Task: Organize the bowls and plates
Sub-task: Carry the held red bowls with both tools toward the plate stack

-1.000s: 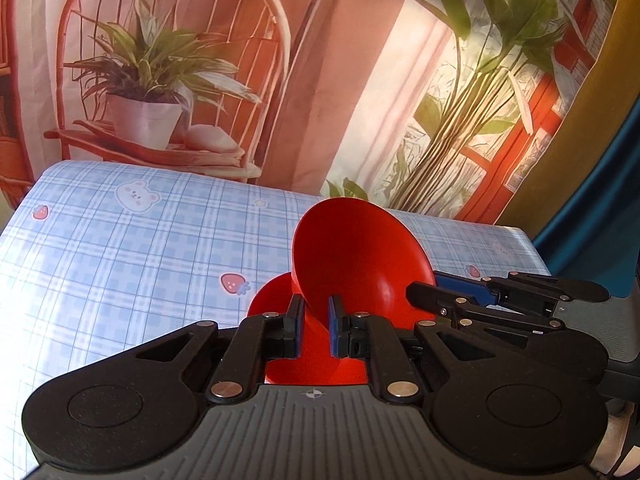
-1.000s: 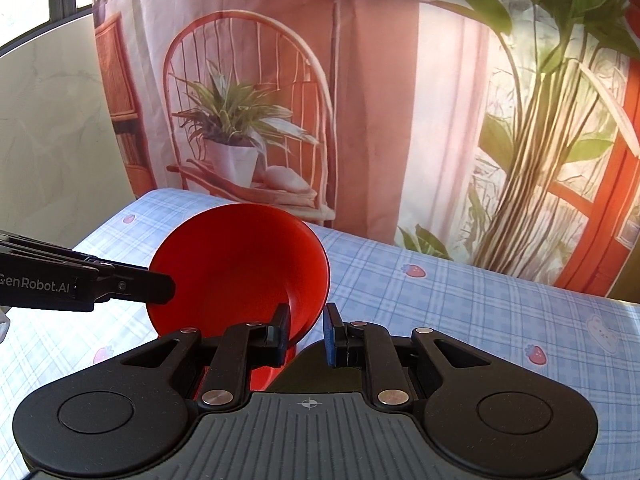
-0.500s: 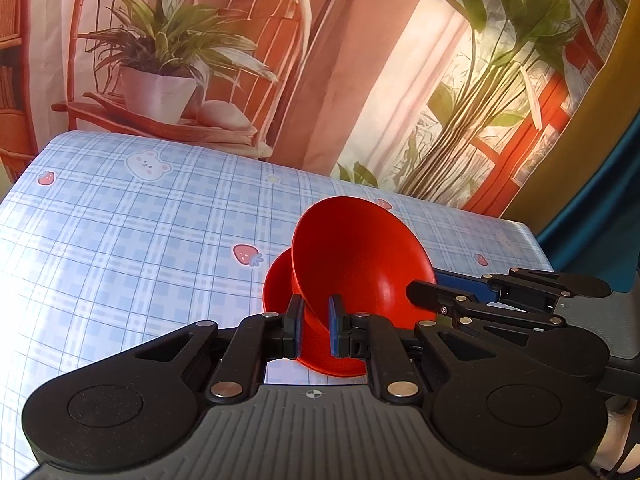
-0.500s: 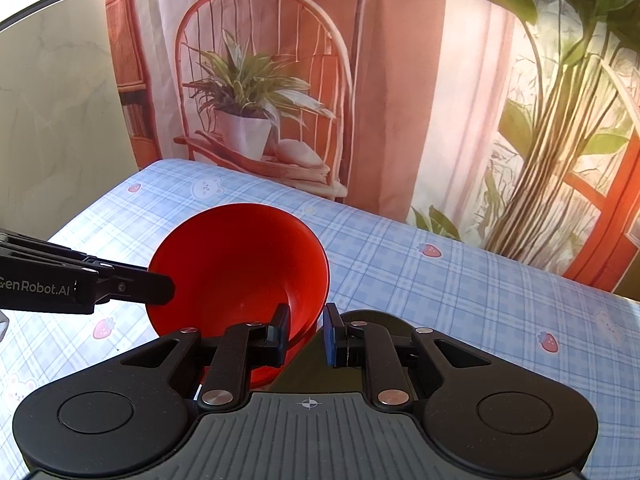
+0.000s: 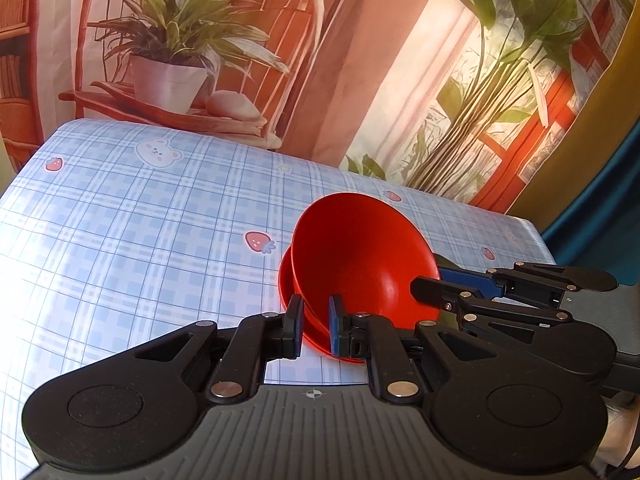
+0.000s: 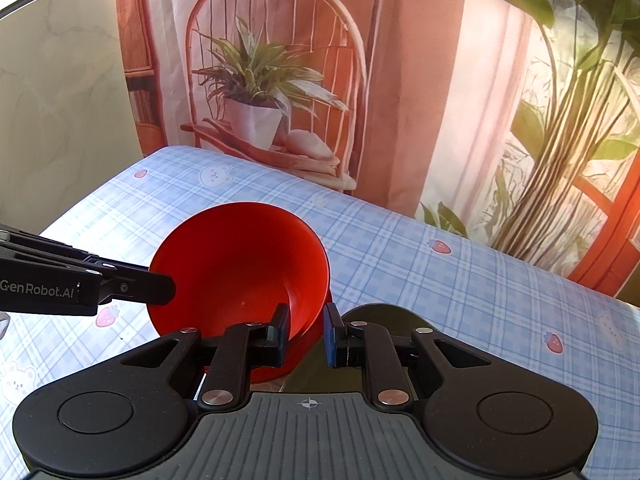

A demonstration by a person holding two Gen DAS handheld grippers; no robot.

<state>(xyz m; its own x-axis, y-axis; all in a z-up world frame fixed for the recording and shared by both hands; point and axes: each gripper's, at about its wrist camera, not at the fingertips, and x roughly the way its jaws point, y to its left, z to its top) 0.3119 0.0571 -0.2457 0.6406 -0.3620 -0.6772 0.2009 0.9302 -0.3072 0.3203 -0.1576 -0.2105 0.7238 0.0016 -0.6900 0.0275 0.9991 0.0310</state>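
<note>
A red bowl is held between both grippers, tilted, just above a red plate that lies on the blue checked tablecloth. My left gripper is shut on the bowl's near rim. My right gripper is shut on the bowl's right rim; it also shows in the left wrist view. The left gripper's fingers reach the bowl from the left in the right wrist view. A dark olive dish lies under the right gripper, mostly hidden.
The table's far edge meets a printed backdrop of a chair and plants. A pale wall stands at the left. The cloth runs to the right of the bowl.
Both grippers have lowered the bowl towards the table, and the views tilt down. The red plate shows less under the bowl. Both grips are unchanged.
</note>
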